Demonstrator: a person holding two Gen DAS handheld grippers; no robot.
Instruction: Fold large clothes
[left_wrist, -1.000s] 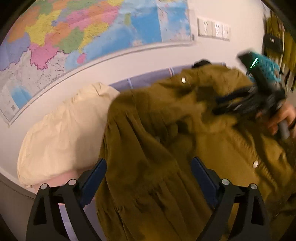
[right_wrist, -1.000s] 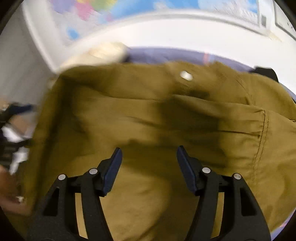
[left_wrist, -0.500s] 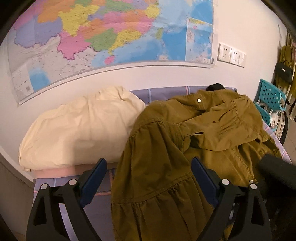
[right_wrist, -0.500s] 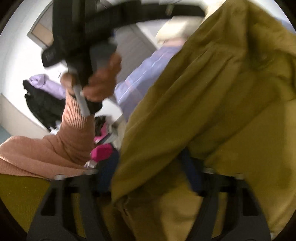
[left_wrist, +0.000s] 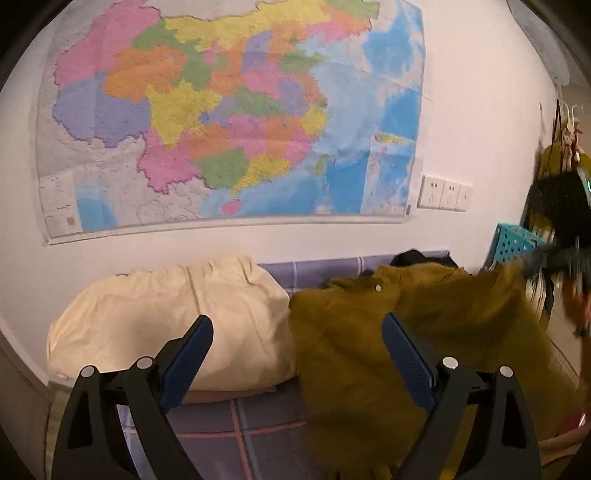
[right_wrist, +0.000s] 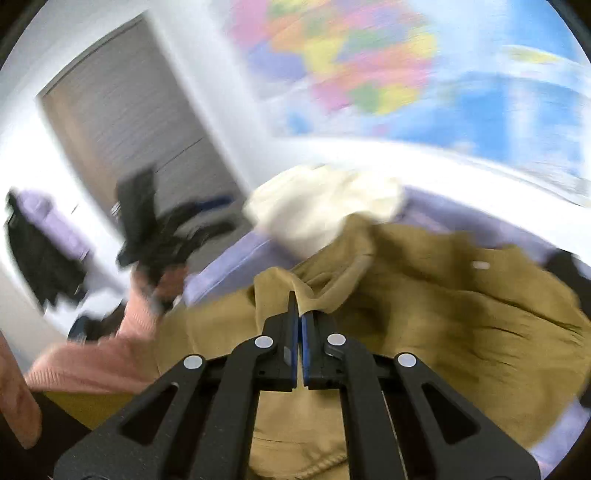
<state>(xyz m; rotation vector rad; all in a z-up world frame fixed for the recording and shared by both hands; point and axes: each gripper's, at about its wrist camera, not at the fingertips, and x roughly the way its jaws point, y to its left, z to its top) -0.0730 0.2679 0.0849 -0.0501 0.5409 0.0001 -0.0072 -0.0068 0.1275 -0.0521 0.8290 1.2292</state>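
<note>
Cream pillow: lies at the left on the purple checked bed cover, under the wall map.
Left gripper: jaws wide apart, nothing between its blue pads.
Olive-brown coat: heaped on the bed just right of the pillow, touching it.
Right gripper: clenched on a fold of the coat's fabric, which rises between the closed pads.
</note>
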